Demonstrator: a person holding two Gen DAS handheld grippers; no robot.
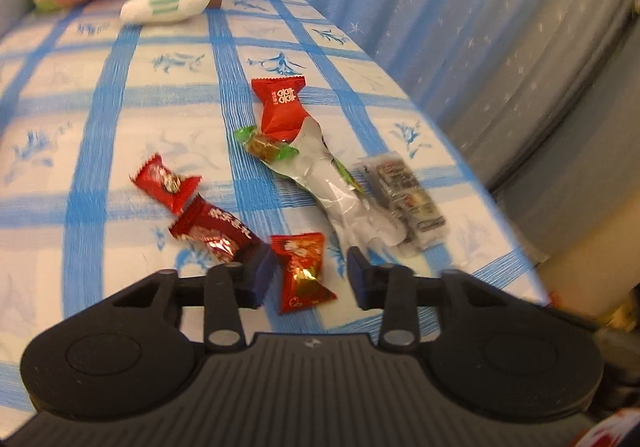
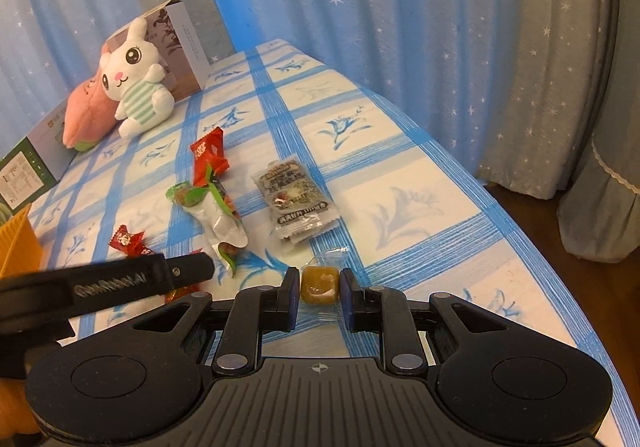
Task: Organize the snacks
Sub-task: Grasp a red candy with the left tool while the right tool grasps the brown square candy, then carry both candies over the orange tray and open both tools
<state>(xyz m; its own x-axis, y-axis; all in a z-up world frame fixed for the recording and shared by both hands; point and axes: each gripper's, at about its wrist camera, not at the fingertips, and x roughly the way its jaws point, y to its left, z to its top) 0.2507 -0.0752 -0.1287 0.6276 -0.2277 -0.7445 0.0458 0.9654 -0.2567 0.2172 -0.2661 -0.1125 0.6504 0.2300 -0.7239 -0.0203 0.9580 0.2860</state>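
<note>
Two grippers over one big table (image 2: 420, 183), which is covered in a white cloth with blue checks and backed by star-dotted blue curtains (image 2: 400, 27). At the far end sits a plush bunny (image 2: 136, 87) in a green-striped shirt, leaning against a pink plush (image 2: 86, 115) and a tall printed box (image 2: 182, 43). A second, green-edged box (image 2: 28, 167) lies off to the left, with an orange ribbed container (image 2: 18, 243) poking in at the edge.

The snacks are scattered mid-table: a long crumpled silver wrapper (image 1: 340, 191), a clear packet with dark print (image 2: 298, 203) just right of it, and a bright red pouch (image 1: 280, 103) at the far end of the pile. Nearer are two red candies (image 1: 166, 183) (image 1: 214, 231) touching each other.

The left gripper (image 1: 310, 275) has its jaws apart around a red-and-gold candy (image 1: 302, 271) lying on the cloth. The left pad might be brushing it, hard to say with the blur, but the right one's clearly off it.

The right gripper (image 2: 320, 285) is clamped on a small amber cube candy (image 2: 319, 284) in clear wrap, close above the near part of the table.
</note>
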